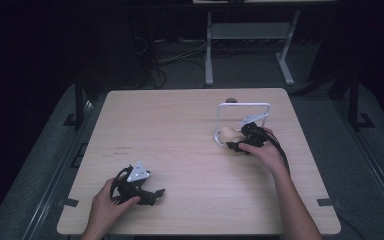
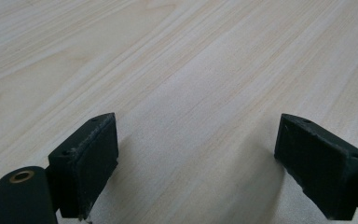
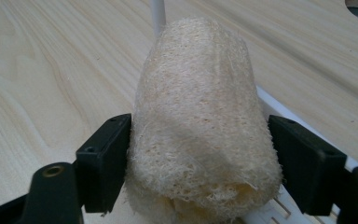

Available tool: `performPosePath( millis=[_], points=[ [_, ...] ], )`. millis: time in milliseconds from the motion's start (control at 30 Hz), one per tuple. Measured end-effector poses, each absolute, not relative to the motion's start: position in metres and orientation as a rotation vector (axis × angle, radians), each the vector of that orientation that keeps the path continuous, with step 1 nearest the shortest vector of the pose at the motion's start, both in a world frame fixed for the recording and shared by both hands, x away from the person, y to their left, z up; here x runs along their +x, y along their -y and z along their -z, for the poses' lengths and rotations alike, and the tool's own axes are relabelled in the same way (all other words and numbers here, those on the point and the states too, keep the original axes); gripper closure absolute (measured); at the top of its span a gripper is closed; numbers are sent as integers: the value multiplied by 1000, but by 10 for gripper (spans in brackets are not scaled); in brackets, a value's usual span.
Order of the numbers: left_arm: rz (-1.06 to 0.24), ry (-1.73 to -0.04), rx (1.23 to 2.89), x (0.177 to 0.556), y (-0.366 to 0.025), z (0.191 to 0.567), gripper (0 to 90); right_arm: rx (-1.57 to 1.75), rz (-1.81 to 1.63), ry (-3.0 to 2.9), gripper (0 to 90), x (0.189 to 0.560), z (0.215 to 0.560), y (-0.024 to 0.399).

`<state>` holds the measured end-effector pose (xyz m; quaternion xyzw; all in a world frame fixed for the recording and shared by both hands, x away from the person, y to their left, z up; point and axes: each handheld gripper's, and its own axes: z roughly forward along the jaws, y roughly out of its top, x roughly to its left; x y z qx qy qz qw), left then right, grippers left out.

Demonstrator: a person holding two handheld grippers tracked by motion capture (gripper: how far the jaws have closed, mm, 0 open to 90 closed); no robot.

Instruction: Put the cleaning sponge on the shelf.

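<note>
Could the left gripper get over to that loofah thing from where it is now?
Probably yes: bare table lies between the left gripper and the loofah. But the right gripper already clamps it beside the white rack.

A cream fibrous loofah (image 3: 200, 126), a white wire rack (image 1: 243, 106), a pale wood-grain table (image 1: 180, 130).

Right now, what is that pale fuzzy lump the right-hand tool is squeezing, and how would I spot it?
Look at the wooden table, then its far right part, where a white wire rack stands. At the rack's foot, the right gripper clamps a loofah sponge: a cream, fibrous, net-textured roll, the one soft, rough thing among hard white wire and black jaws.
</note>
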<state>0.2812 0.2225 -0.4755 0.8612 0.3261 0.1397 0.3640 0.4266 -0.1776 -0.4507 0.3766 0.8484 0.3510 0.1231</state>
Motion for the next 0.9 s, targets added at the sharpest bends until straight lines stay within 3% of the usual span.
performPosePath(
  millis=[333,667,833,900],
  points=[
    [-359,-839,2216,281,-223,475,128,1094,-1049,-2483,172,425,448,177],
    [-359,-839,2216,281,-222,476,128,1086,-1069,-2441,164,417,430,184],
    [-359,-839,2216,281,-223,475,129,1077,-1080,-2419,173,408,419,187],
    [-360,-839,2215,281,-222,476,128,1069,-1113,-2394,239,400,412,187]
  ],
)
